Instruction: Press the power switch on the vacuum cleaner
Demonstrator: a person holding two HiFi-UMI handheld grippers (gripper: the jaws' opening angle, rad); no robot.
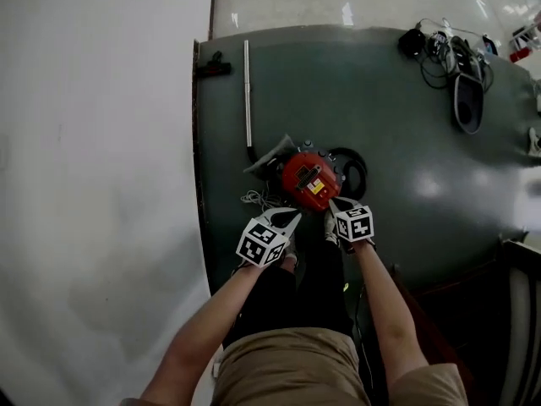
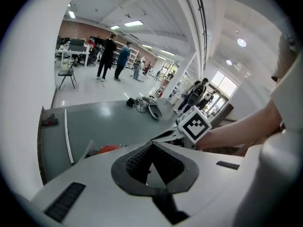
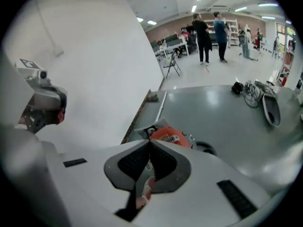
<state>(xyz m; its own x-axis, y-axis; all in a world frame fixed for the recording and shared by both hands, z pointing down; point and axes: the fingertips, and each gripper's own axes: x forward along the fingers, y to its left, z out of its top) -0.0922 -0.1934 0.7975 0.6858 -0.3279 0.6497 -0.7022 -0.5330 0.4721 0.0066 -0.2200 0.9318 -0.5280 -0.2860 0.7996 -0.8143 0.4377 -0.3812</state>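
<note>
A round red vacuum cleaner [image 1: 310, 180] sits on a dark grey-green mat [image 1: 389, 125], with a yellow label on top. I cannot make out its switch. A metal tube [image 1: 247, 91] runs away from it, and a black hose [image 1: 352, 169] curls at its right. In the head view my left gripper [image 1: 290, 219] hovers just short of the cleaner's near left side and my right gripper [image 1: 335, 203] is at its near right edge. Both are shut on nothing. The red body [image 2: 106, 149] peeks over my left gripper [image 2: 152, 145], and the cleaner [image 3: 170, 135] lies just beyond my right gripper [image 3: 150, 143].
A black brush head [image 1: 215, 68] lies at the mat's far left corner. Tangled cables [image 1: 435, 45] and a grey oval part [image 1: 467, 100] lie at the far right. White floor [image 1: 93, 184] borders the mat on the left. People [image 3: 206, 30] stand far off near a folding chair [image 3: 171, 63].
</note>
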